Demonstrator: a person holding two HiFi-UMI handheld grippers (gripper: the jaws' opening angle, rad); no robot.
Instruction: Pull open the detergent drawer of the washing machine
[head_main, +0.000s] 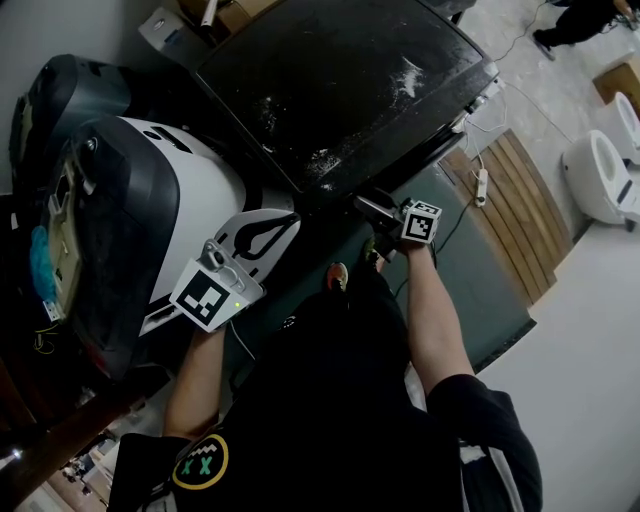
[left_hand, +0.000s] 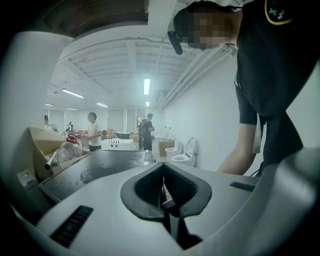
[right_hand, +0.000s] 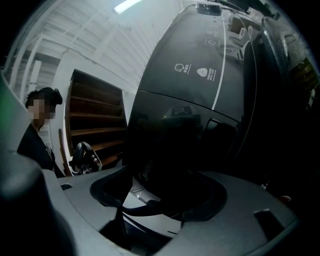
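The washing machine (head_main: 340, 80) is dark, with a dusty black top, and fills the upper middle of the head view. My right gripper (head_main: 372, 210) is at its near front corner. In the right gripper view the dark front panel (right_hand: 200, 75) towers ahead. The detergent drawer front (right_hand: 165, 145), with a small logo, sits between the two pads of my right gripper (right_hand: 160, 186), which look closed on it. My left gripper (head_main: 285, 226) hangs to the left, away from the machine. Its pads meet with nothing between them (left_hand: 163, 172).
A white and dark rounded appliance (head_main: 170, 190) stands close on the left. Wooden boards (head_main: 520, 210) and a power strip (head_main: 481, 185) lie on the floor to the right, with white toilets (head_main: 600, 175) beyond. Two people (left_hand: 92, 131) stand far off.
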